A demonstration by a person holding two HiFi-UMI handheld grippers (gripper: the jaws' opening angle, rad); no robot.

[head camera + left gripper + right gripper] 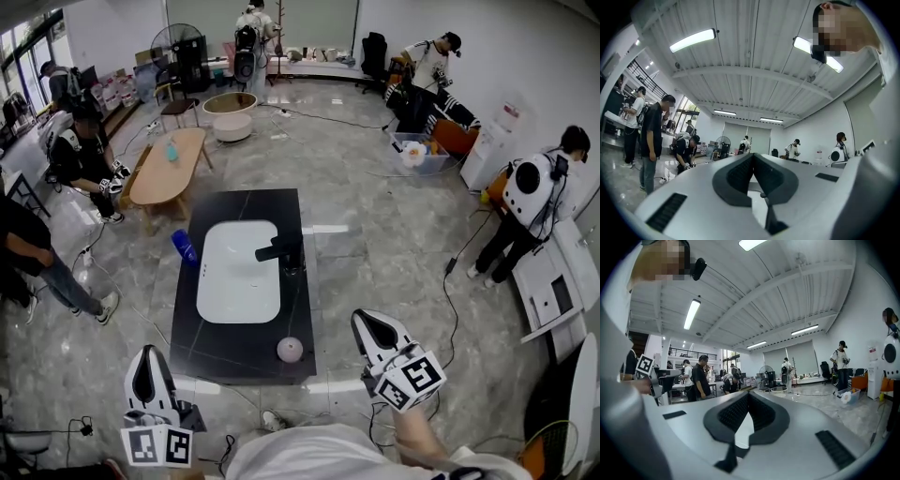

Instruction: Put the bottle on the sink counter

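A blue bottle [184,247] lies at the left edge of the black sink counter [244,352]; I cannot tell whether it rests on the counter or on the floor beside it. Both grippers are held low, in front of the counter's near end and apart from the bottle. My left gripper [150,354] is at the lower left with its jaws together and nothing between them. My right gripper [366,321] is to the right of the counter's near corner, also shut and empty. Each gripper view points up at the ceiling: the left gripper [752,155] and the right gripper [749,394] show only their closed tips.
The counter holds a white basin [239,272], a black faucet [281,251] and a small white ball [290,350] near its front right corner. A wooden table [169,167] stands beyond it at the left. Several people stand around the room, and cables [450,281] cross the floor.
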